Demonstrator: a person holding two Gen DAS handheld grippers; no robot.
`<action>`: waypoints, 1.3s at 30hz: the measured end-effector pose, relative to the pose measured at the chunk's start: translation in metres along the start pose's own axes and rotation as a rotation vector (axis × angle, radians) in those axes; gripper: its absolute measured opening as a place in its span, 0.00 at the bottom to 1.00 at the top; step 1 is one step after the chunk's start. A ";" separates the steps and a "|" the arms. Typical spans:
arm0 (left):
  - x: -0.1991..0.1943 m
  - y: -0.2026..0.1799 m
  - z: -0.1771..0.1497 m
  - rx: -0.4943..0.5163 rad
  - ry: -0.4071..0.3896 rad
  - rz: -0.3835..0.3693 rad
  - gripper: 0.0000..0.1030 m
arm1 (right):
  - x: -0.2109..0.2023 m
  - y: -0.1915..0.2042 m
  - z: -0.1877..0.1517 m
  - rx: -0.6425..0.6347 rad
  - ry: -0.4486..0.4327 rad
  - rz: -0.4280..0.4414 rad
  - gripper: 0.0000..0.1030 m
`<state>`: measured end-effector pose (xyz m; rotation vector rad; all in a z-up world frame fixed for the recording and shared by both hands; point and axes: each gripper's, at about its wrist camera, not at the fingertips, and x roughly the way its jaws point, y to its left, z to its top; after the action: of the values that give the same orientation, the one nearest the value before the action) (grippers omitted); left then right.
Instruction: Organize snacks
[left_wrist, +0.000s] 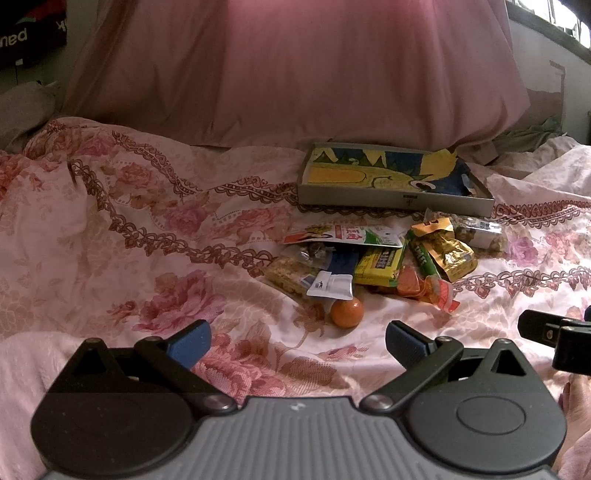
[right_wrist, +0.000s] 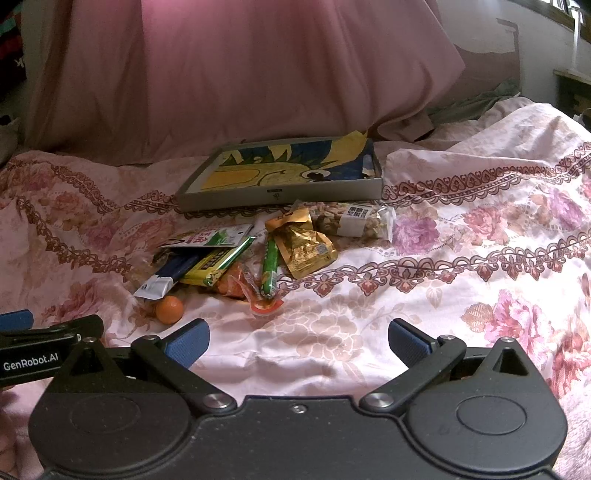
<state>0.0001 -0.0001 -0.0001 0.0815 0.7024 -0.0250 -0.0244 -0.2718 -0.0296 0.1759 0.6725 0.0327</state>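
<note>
Both tools hover low over the floral bedspread (right_wrist: 461, 229), empty. The left gripper (left_wrist: 298, 341) and right gripper (right_wrist: 298, 341) each have fingers spread wide. Just beyond them lies a small orange ball (left_wrist: 346, 312), touching a white-ended packet (left_wrist: 330, 284). Behind it the snack pile (right_wrist: 258, 254) sits mid-bed, wrappers overlapping. A nut bag (right_wrist: 354, 220) lies just before the shallow grey box (right_wrist: 280, 194). A pink pillow (left_wrist: 295, 66) stands behind the box.

Left gripper (left_wrist: 298, 343) and right gripper (right_wrist: 298, 341) both low over the bedspread (left_wrist: 110, 240), jaws spread wide, empty, side by side, left one left of right.
</note>
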 end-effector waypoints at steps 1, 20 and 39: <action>0.000 0.000 0.000 0.000 0.000 0.000 1.00 | 0.000 0.000 0.000 0.000 0.000 0.000 1.00; 0.000 0.000 0.000 0.002 0.002 0.001 1.00 | 0.000 -0.001 0.000 0.000 0.003 0.001 1.00; 0.000 0.000 0.000 0.006 0.006 0.004 1.00 | 0.004 -0.001 -0.003 -0.002 0.013 -0.005 1.00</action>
<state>-0.0004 0.0001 -0.0002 0.0882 0.7078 -0.0233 -0.0230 -0.2718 -0.0342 0.1724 0.6858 0.0293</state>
